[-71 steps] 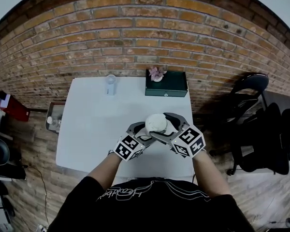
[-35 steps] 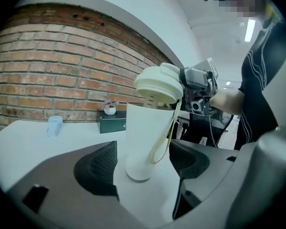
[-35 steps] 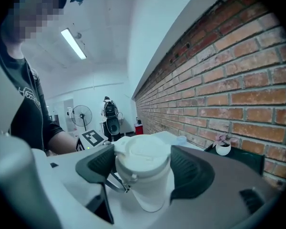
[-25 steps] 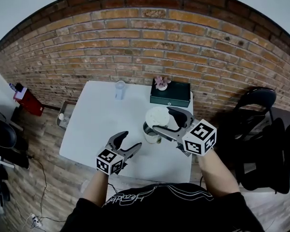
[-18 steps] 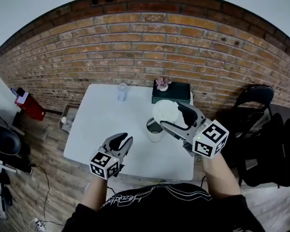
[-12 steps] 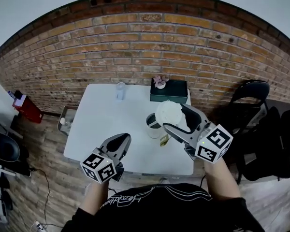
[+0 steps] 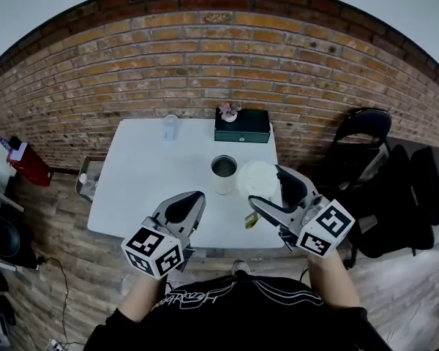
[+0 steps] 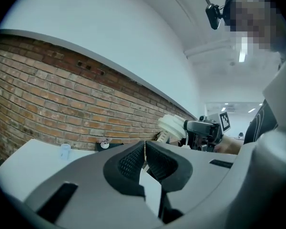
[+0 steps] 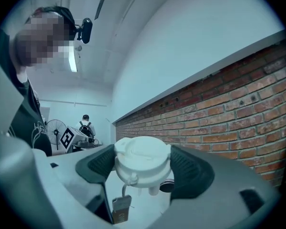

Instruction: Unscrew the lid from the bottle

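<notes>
Head view: lid (image 7: 257,178) is off the bottle (image 7: 223,174), clamped in right tongs (image 7: 268,187); left tongs (image 7: 192,198) clenched empty; next, likely set it on the bench (image 7: 146,181).

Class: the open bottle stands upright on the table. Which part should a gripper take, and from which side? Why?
Probably the round wall of the bottle at mid-height, jaws level, from its near left. It stands upright, open-mouthed, so the wall offers opposite faces. The left gripper is shut and empty, and the right gripper holds the lid.

White lid (image 7: 259,179) hangs, removed, just beside the open upright bottle (image 7: 223,177).
</notes>
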A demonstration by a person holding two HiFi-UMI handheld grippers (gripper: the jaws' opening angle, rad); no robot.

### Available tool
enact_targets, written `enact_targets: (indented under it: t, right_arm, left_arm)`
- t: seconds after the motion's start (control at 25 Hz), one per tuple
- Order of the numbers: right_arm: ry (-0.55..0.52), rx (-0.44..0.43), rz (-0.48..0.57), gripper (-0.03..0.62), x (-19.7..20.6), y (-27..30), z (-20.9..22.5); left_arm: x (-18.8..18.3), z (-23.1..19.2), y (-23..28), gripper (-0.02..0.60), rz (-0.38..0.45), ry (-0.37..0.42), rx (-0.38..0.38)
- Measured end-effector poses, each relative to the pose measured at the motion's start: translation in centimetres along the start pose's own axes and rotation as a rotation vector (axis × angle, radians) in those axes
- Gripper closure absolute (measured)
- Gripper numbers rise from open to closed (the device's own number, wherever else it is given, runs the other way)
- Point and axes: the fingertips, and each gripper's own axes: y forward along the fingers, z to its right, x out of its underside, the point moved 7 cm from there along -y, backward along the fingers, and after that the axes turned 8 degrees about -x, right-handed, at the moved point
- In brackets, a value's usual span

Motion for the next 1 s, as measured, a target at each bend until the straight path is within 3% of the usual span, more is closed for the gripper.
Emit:
enact_targets:
  t: [0.44,1.0]
  right_arm:
    - [0.042,0.021,-0.015,0.235,2.4,-1.1,-1.4]
    - [0.07,0.044,-0.031,0.235,3.4,-1.4,-0.2]
  left_arm:
    - [1.1,1.0,-0.5,0.546,-0.043,0.004,0.015]
    - [1.8,0.8,0.8,0.551,-0.083,0.01,0.006]
